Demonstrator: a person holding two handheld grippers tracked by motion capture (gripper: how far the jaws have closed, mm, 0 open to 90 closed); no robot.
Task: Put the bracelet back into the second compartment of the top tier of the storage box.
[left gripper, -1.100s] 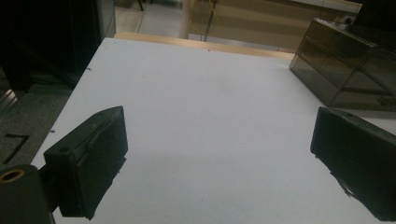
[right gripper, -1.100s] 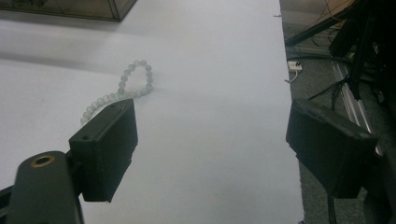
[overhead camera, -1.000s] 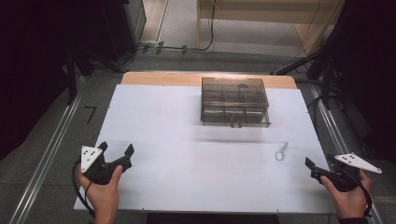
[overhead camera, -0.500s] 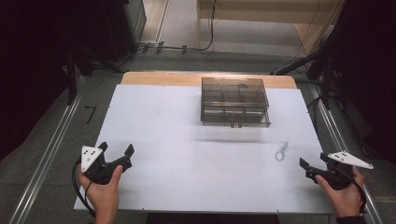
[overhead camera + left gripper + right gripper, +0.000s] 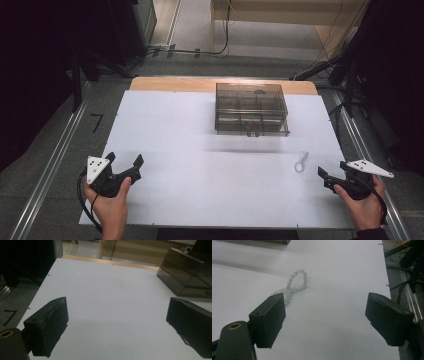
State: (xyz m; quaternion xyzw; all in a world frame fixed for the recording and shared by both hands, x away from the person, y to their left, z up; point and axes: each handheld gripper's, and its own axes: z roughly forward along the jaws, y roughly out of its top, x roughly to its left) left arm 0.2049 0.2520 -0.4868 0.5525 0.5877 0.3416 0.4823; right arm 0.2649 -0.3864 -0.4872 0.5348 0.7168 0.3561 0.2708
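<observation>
A dark mark shaped like a "7" [image 5: 9, 316] stands on the grey floor beside the table.

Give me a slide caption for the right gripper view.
Right gripper, jaws open, low over the white table, with a pale bead bracelet lying just ahead.

Open tabletop [image 5: 200, 165]; far compartment box [image 5: 251, 109], bead string [image 5: 301, 162]

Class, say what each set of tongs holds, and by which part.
Nothing is held: left tongs and right tongs are open; the beads lie untouched.
</observation>
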